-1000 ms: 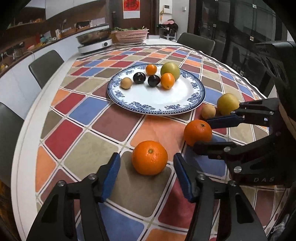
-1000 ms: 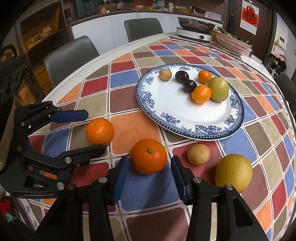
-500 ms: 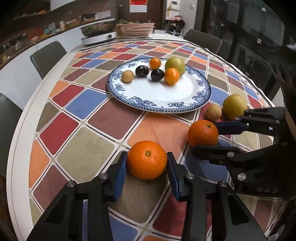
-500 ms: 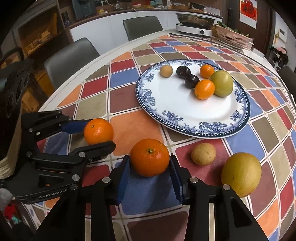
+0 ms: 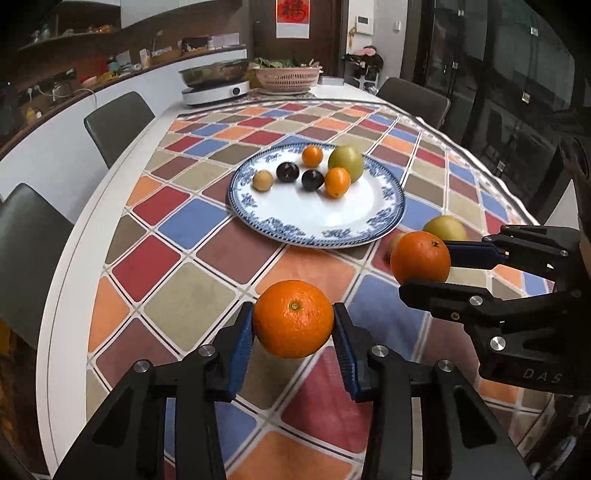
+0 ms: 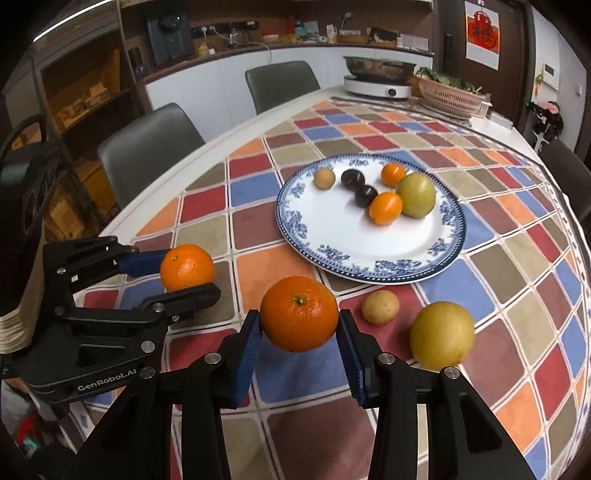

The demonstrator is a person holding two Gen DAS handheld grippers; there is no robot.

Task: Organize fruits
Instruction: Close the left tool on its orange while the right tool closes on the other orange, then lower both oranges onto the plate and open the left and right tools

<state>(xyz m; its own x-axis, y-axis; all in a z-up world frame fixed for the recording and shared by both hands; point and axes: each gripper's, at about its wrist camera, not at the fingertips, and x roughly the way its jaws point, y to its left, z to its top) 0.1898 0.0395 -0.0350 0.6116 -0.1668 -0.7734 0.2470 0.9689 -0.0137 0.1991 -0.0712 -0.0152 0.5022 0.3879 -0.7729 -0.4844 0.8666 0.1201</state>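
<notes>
White letters on the black left gripper [image 6: 188, 269] say "GenRobot.AI". The black right gripper [image 5: 421, 258] shows the letters "DAS". A red paper sign with a dark mark [image 5: 292, 14] hangs on the far wall, but the mark is too small to read.

The table [image 5: 66, 295] is long and white, under a cloth of red, blue, orange and tan squares [image 5: 207, 280]. Grey chairs [image 5: 118, 123] stand along its side. At the far end sit a steel pot on a white cooker [image 5: 216, 83] and a pink woven basket [image 5: 288, 75].

Each gripper squeezes a round orange between its blue pads, lifted off the cloth: the left one's orange [image 5: 293, 318] and the right one's orange [image 6: 299, 314]. The two are close, side by side.

Past them lies a white plate with a blue rim [image 5: 369, 221], holding six small fruits. On the cloth near the plate rest a small tan fruit [image 6: 380, 307] and a big yellow fruit [image 6: 441, 335]. Nothing stands between the oranges and the plate.
</notes>
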